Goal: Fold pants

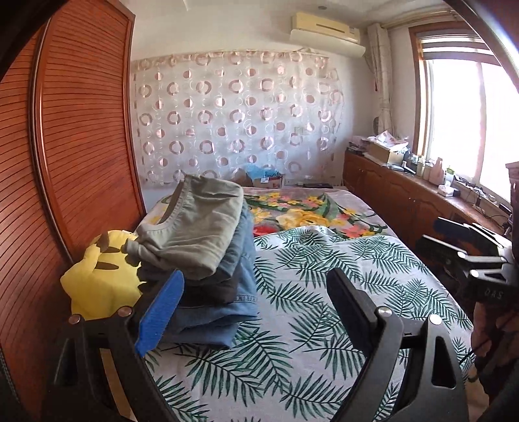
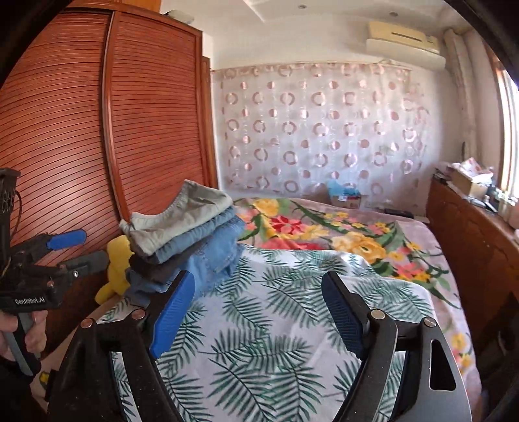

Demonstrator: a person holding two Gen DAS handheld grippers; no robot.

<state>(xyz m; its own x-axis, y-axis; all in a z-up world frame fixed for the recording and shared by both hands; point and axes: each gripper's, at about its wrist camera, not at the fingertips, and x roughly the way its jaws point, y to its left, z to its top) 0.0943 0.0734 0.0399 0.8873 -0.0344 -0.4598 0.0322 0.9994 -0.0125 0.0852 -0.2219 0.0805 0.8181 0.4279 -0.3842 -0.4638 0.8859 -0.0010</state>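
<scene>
Between my left gripper's point(image 1: 256, 276) fingers I see only leaf-print bedspread point(image 1: 292, 292); the jaws stand wide and hold nothing, though the blue pad point(image 1: 159, 315) on the near finger sits just in front of the pile of folded pants point(image 1: 207, 259) from this angle, and I cannot tell whether it touches the denim. My right gripper point(image 2: 256, 279) is likewise spread wide over the same leaf print with nothing between its pads, its left finger point(image 2: 172, 318) lined up near the foot of the pile. That pile sits at the left edge of the bed, close to the wooden slatted wardrobe point(image 2: 97, 130): grey-green pants on top, then blue denim, a dark grey layer, and more denim at the bottom, the upper pieces leaning out toward the middle of the bed. A yellow plush toy point(image 1: 100, 279) lies just beside the stack on the wardrobe side. Beyond the leaf print a floral blanket point(image 2: 340, 233) covers the far half of the bed. From the right wrist view I see the left gripper off to the side, held in a hand point(image 2: 29, 337), its fingers apart. Farther out, a circle-patterned curtain point(image 1: 233, 120) hangs on the back wall beneath an air conditioner point(image 1: 327, 29), and a cluttered wooden cabinet point(image 1: 405, 194) runs below the bright window point(image 1: 470, 123).
</scene>
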